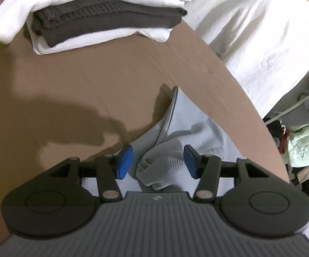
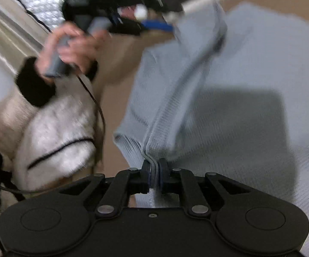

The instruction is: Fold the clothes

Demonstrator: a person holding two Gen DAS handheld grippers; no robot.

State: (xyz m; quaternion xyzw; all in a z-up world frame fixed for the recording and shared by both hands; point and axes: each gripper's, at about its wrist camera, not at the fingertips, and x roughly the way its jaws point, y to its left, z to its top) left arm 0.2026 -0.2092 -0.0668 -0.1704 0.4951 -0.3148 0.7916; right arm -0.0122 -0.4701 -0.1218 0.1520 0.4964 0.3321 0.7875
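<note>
We hold the left gripper [image 1: 157, 161] over the near edge of the brown tabletop [image 1: 73, 81], its blue pads [image 1: 124, 160] standing apart with a bunched fold of the pale grey garment [image 1: 176, 141] between them; the pads do not press on the cloth. The garment's hemmed edge runs away from us up the tabletop and part of it hangs over the rim. At the far side of the tabletop sits a folded stack [image 1: 103, 19]: a white piece on top, a dark brown knit in the middle, another white piece underneath. Beyond the rim lies white bedding [image 1: 261, 32].

Our right gripper [image 2: 153, 172] is clamped on the ribbed edge of the pale grey garment [image 2: 250, 68], which spreads flat to the right and rises in a ridge towards the left gripper [image 2: 158, 26] at the top of that blurred view. Our left hand [image 2: 69, 47] wraps its grey handle, with a dark cuff and a cream sleeve [image 2: 54, 128] below.
</note>
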